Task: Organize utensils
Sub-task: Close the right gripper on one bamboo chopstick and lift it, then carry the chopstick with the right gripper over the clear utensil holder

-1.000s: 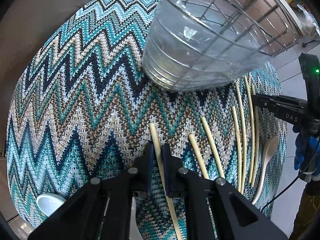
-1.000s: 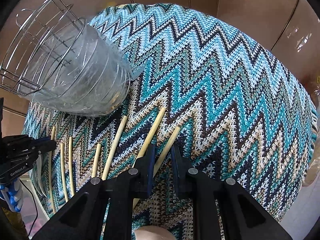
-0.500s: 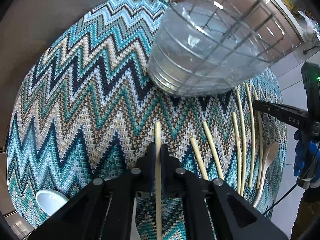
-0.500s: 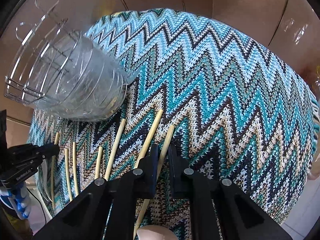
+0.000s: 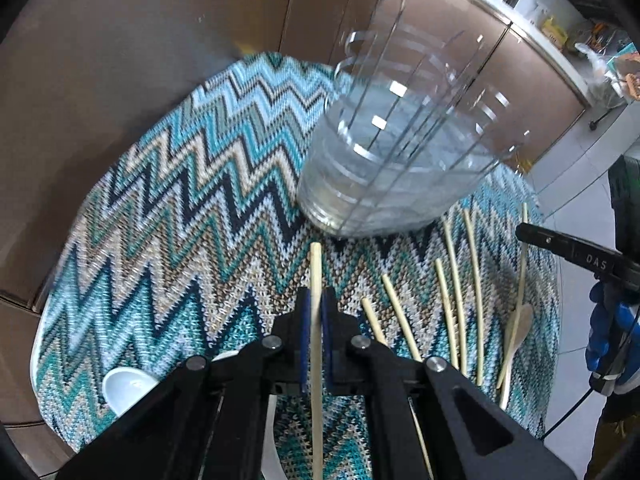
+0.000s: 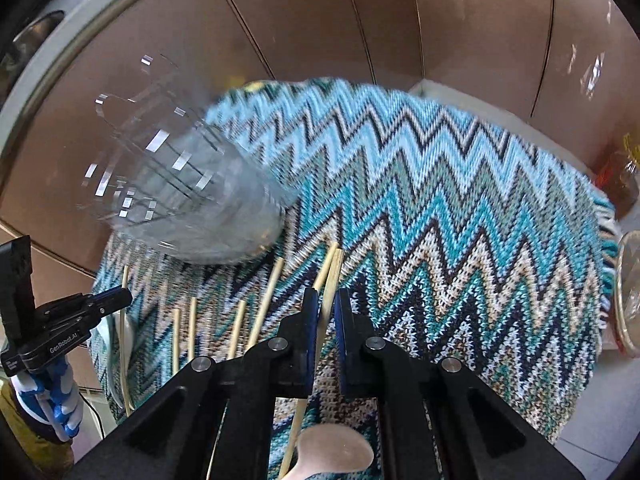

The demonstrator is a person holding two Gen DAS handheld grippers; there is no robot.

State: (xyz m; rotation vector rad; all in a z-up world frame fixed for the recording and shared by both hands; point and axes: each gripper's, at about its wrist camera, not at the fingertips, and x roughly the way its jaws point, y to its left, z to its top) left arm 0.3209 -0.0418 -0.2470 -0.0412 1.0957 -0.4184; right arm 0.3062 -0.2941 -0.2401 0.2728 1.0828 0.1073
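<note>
My left gripper (image 5: pixel 315 305) is shut on a pale wooden chopstick (image 5: pixel 315 268) and holds it lifted, pointing at the clear plastic holder in a wire rack (image 5: pixel 384 184). My right gripper (image 6: pixel 326 307) is shut on another chopstick (image 6: pixel 334 272), also raised off the zigzag cloth (image 6: pixel 440 220). The holder shows blurred at the left of the right wrist view (image 6: pixel 192 208). Several more chopsticks (image 5: pixel 456 296) lie on the cloth to the right in the left wrist view, and left of my right gripper (image 6: pixel 236 320). The other gripper shows at each view's edge (image 5: pixel 576 258) (image 6: pixel 68 320).
A white spoon (image 5: pixel 128 390) lies at the near left of the cloth. A wooden spoon (image 5: pixel 518 332) lies at its right edge, and a pale spoon bowl (image 6: pixel 332 454) sits under my right gripper. Brown cabinet doors (image 5: pixel 160 40) stand behind. A glass dish (image 6: pixel 628 292) sits far right.
Both grippers closed on a chopstick each and lifted them off the cloth, pulling back and up. The views tilted upward and blurred with the motion.
</note>
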